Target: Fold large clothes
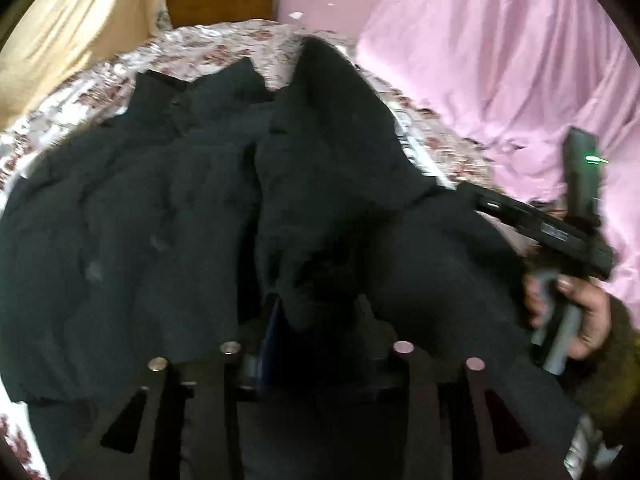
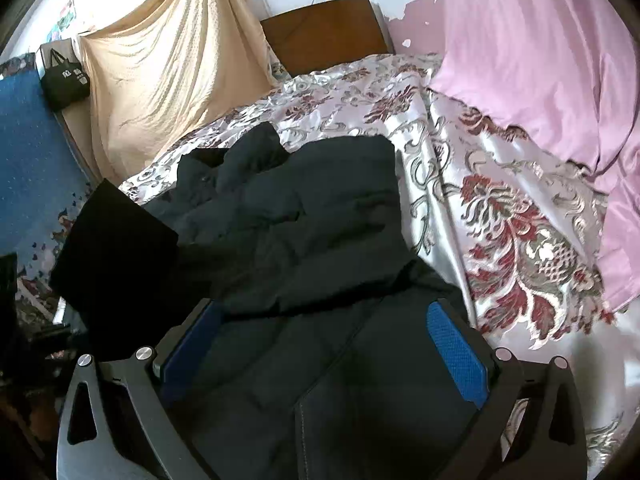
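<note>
Risk: jacket [image 2: 304,216] lay bunched mid-bed [image 2: 500,208], its folded sleeve reaching toward 12 o'clock; left tongs [image 1: 316,316] loosely parted around a fold, right tongs [image 2: 324,344] spread wide, so layers could slump undone.

a floral bedspread [image 2: 500,216] in silver and dark red covers the bed, with a brown wooden headboard [image 2: 326,34] at its far end. a pink sheet [image 2: 540,60] hangs along one side and spills onto the bedspread; a beige cloth [image 2: 168,76] drapes on the other side of the headboard. beside it a small black bag [image 2: 64,80] sits by a blue surface [image 2: 28,160]
</note>
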Available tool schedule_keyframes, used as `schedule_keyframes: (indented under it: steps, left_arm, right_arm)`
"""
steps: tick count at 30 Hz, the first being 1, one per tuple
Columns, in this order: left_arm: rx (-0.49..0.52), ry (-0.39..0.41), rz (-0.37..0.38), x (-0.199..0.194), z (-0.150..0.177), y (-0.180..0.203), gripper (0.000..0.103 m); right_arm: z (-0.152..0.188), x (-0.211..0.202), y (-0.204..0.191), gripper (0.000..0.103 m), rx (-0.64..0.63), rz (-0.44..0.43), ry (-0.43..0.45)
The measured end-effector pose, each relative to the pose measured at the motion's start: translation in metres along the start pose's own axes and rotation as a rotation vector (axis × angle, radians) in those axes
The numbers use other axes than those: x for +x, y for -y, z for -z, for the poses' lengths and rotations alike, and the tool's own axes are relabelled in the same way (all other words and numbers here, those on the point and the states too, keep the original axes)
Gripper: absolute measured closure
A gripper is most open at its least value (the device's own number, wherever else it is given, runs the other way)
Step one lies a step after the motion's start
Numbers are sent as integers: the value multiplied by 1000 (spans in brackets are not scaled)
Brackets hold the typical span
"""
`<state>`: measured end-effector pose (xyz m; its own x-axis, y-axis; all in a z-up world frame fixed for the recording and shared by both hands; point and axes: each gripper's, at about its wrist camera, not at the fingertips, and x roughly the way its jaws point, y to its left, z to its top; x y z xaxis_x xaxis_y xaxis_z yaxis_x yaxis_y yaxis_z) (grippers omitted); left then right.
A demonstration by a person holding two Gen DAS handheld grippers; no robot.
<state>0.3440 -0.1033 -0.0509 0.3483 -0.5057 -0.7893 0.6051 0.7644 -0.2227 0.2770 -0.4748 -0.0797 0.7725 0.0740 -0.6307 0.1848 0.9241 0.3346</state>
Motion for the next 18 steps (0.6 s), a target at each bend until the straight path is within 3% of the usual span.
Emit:
schedule_keyframes:
  steps: [2,4,7,9,15,18]
  left_arm:
    - [-16,9,54,-11,8,2,67]
    - [-41,22,59,-19,17,3,62]
    - [-110,85,40,-38,31,0,16]
    - [-164,159,31,-54,40,-6,15]
    - [-323,206,-120,-88,57,-33,11]
    - [-396,239,-154,-106,69,-52,11]
  right_arm:
    - [1,2,4,1,43,-50,-9]
    - [4,6,13,1,134,-168,-22]
    - [13,21,22,1,284,-337,-94]
    - [18,29,22,1,323,-368,-121]
    - [20,45,-12,1,290,-437,-197]
    - [25,62,-30,1,278,-433,-263]
